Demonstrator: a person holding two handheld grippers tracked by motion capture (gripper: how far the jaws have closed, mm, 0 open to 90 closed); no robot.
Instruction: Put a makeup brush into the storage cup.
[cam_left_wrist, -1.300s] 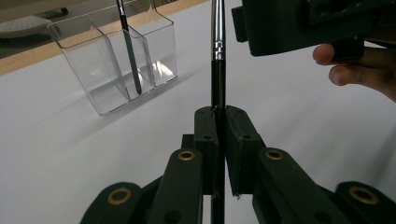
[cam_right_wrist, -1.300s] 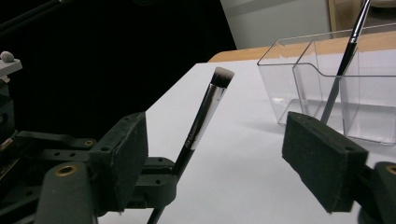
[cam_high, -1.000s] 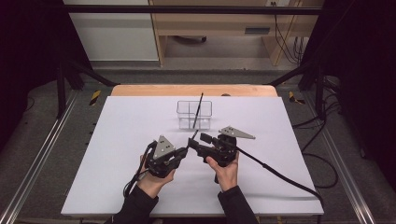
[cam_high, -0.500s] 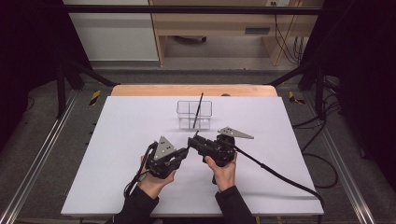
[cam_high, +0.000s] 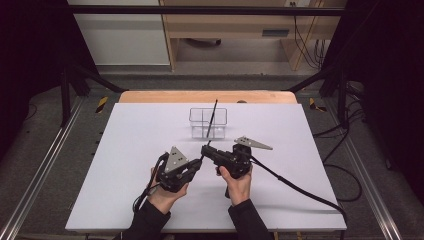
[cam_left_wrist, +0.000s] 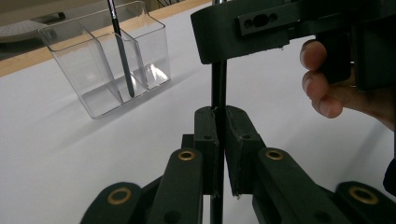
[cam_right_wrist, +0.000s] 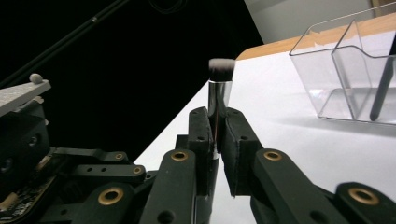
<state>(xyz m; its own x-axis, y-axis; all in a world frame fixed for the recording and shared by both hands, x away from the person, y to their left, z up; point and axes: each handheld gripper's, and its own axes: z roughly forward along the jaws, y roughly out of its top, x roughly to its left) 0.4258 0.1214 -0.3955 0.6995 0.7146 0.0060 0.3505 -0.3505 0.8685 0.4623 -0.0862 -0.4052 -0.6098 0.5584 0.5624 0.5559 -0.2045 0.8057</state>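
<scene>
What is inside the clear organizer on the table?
The clear organizer holds one dark slim brush handle, leaning in a middle compartment; its top is cropped. The other compartments look empty.

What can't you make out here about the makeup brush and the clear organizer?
- Makeup brush: in the right gripper view its lower handle is hidden between the right gripper fingers.
- Left gripper view: the right gripper's body covers the handle's upper end.
- Clear organizer, high view: too small to count compartments; the tip of the dark stick inside runs off the top edge.

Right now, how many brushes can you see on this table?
2. One brush is clamped between both grippers, the left gripper and right gripper. The other brush stands tilted in the clear organizer. None seems hidden.
</scene>
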